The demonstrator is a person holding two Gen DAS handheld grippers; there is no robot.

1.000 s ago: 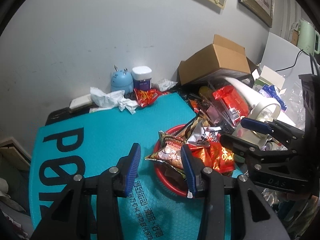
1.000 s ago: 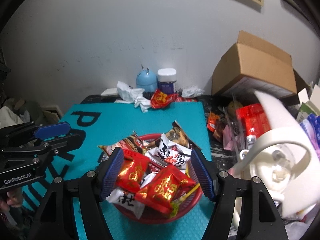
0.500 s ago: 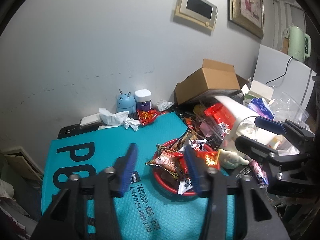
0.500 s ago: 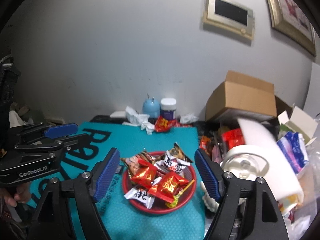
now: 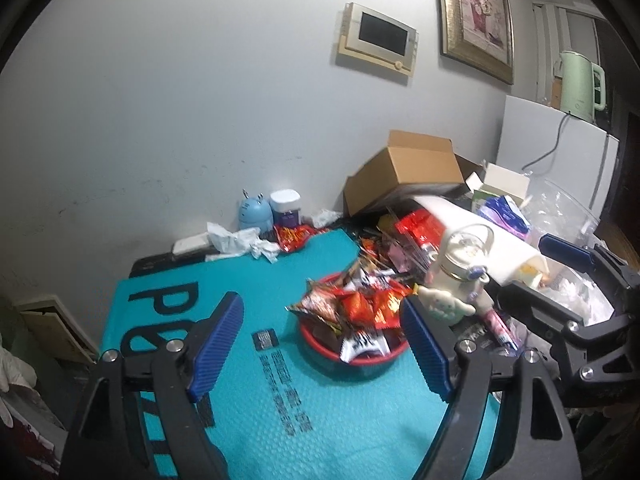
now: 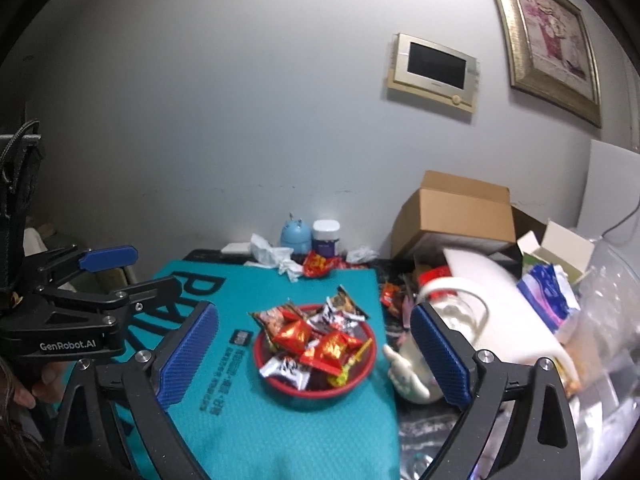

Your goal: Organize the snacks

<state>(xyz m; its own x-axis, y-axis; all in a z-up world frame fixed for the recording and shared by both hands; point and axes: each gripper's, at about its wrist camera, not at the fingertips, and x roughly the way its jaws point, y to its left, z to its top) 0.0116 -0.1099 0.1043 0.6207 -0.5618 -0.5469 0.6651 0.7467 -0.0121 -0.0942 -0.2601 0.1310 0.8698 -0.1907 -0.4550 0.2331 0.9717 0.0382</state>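
On the teal mat (image 5: 256, 408), seen from the left wrist, a round red plastic bowl (image 5: 362, 358) sits toward the mat's right edge, heaped with crinkly foil snack packets (image 5: 356, 304). The pile is blurred; one long brownish packet (image 5: 316, 304) sticks out over the rim with its long axis aimed left. The left gripper (image 5: 322, 350) hangs above the mat, its two ribbed blue pads spreading apart, nothing between them. The right gripper (image 5: 560, 272) shows side-on at the right edge. One cardboard box (image 5: 404, 172) with raised flaps stands behind.

From the right wrist, the bowl (image 6: 352, 384) lies between the right gripper's (image 6: 314, 356) two blue pads in the picture but well beyond them; the jaws are widening, empty. At least three glossy red-and-gold packets (image 6: 330, 346) lie on top, two white ones (image 6: 284, 368) beside them, and one dark packet (image 6: 346, 304) points up toward the wall. A single red packet (image 6: 318, 264) rests off the bowl at the mat's far edge. The left gripper (image 6: 136, 272) is at the left, side-on.
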